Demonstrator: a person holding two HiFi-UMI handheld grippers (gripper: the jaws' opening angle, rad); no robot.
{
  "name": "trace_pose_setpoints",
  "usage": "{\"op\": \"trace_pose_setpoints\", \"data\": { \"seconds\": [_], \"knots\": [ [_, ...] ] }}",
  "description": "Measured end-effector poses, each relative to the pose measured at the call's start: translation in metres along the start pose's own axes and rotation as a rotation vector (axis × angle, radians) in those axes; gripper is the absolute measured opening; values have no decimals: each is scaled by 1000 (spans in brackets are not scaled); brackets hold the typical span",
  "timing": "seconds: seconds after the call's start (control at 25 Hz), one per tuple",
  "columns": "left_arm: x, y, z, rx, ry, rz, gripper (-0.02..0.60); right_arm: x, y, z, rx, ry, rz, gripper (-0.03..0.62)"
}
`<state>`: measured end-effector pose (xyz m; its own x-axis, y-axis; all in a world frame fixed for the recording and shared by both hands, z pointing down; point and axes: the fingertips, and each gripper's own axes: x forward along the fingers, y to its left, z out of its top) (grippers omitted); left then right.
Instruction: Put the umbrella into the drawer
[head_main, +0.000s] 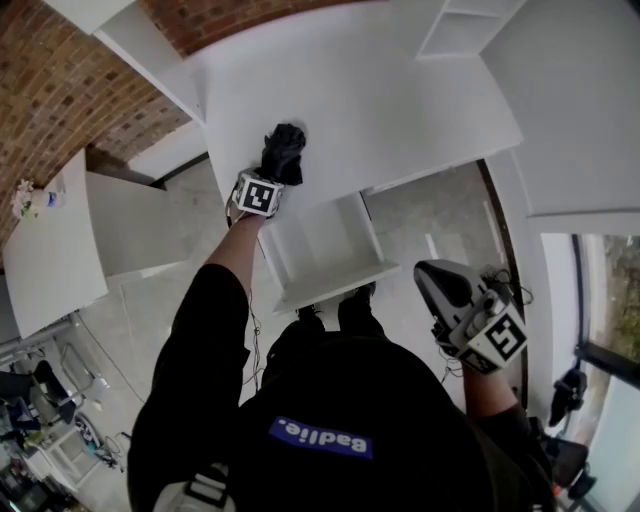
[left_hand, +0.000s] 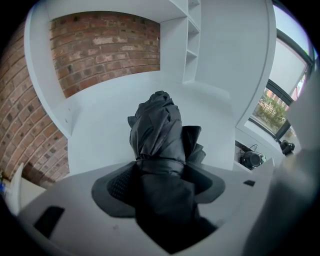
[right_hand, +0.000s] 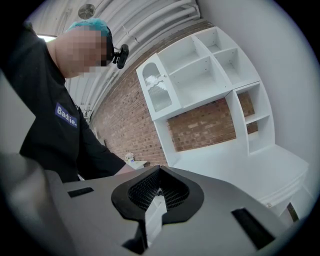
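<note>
1. Far left: a brick wall (head_main: 60, 90) and, nearer, a white side table (head_main: 50, 250).
2. Left of centre: my left gripper (head_main: 278, 168) points steeply down at the white desk top (head_main: 400, 110). Its fingers are clenched on the umbrella (left_hand: 159, 135), whose black fabric fills the space from pad to pad.
3. The umbrella is folded, with a strap cinched round its middle. It lies on the desk top near the desk's near edge, its free end pointing away from me towards the far wall.
4. Centre: the drawer (head_main: 340, 283) stands pulled out below the desk's near edge, just near and right of the umbrella. The umbrella is not yet in it.
5. Right, near: my right gripper (head_main: 432, 275) hangs well apart from the desk, roughly level. Its fingers are closed together with nothing between them.
</note>
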<state>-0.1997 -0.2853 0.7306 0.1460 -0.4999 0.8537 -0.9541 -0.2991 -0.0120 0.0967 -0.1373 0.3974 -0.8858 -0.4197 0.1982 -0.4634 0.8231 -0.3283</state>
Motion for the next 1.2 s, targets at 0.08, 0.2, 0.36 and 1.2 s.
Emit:
{"op": "trace_pose_setpoints", "data": {
  "seconds": [0.08,0.2,0.36,1.2],
  "knots": [
    [-1,-1,1,-6,-2,-5,282,-3,1,1,-14,3,-14,28],
    [-4,-2,-3,-26,-1,0,271,-8,4,3,-25,-5,-30,29],
    [-10,-11,-4,-50,-28,-24,262,-16,9,5,-27,-18,-49,28],
    [-113,-143,16,29,-252,-272,262,-39,47,12,-51,-103,-57,28]
  ]
}}
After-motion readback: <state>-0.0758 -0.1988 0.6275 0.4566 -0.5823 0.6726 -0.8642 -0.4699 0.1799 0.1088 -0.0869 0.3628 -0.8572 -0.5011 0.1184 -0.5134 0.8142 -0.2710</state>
